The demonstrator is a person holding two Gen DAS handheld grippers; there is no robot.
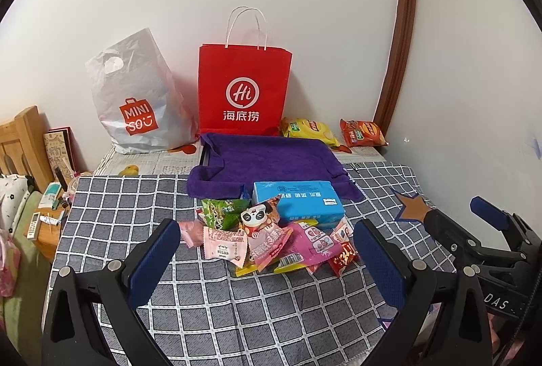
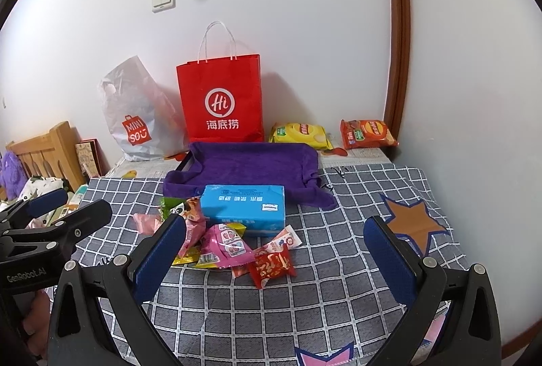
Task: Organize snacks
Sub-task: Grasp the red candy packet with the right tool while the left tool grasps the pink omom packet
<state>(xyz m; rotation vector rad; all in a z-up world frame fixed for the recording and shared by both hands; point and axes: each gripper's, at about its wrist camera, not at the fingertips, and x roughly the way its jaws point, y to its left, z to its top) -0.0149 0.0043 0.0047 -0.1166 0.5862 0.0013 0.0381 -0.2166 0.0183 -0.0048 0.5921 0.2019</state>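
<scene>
A: Where do the snacks sit?

B: In a loose heap of small snack packets (image 1: 271,240) on the checked cloth (image 1: 210,308) that covers the desk. On top lies a packet with a panda face (image 1: 257,217), a green packet (image 1: 222,211) is at the heap's left, pink ones are in the middle, and a red packet (image 2: 272,266) is at the near right edge.

A: And behind the heap?

B: A blue tissue pack (image 2: 244,208) touches the heap's far side. Behind that is a tray draped with a purple towel (image 1: 271,159). Farther back, against the wall, stand a red paper bag (image 1: 244,91) and a grey plastic bag (image 1: 139,101), side by side. To the right of the red bag lie a yellow chip bag (image 2: 299,134) and an orange chip bag (image 2: 367,134), apart from each other.

A: The tongs?

B: The left tongs (image 1: 267,264) are spread wide and hold nothing; they hang just in front of the heap, which shows between the blue pads. The right tongs (image 2: 274,261) are also spread wide and empty, a little to the right, with the red packet between the pads in the right wrist view.

A: Are the two tools close?

B: Side by side; each shows at the edge of the other's view.
</scene>
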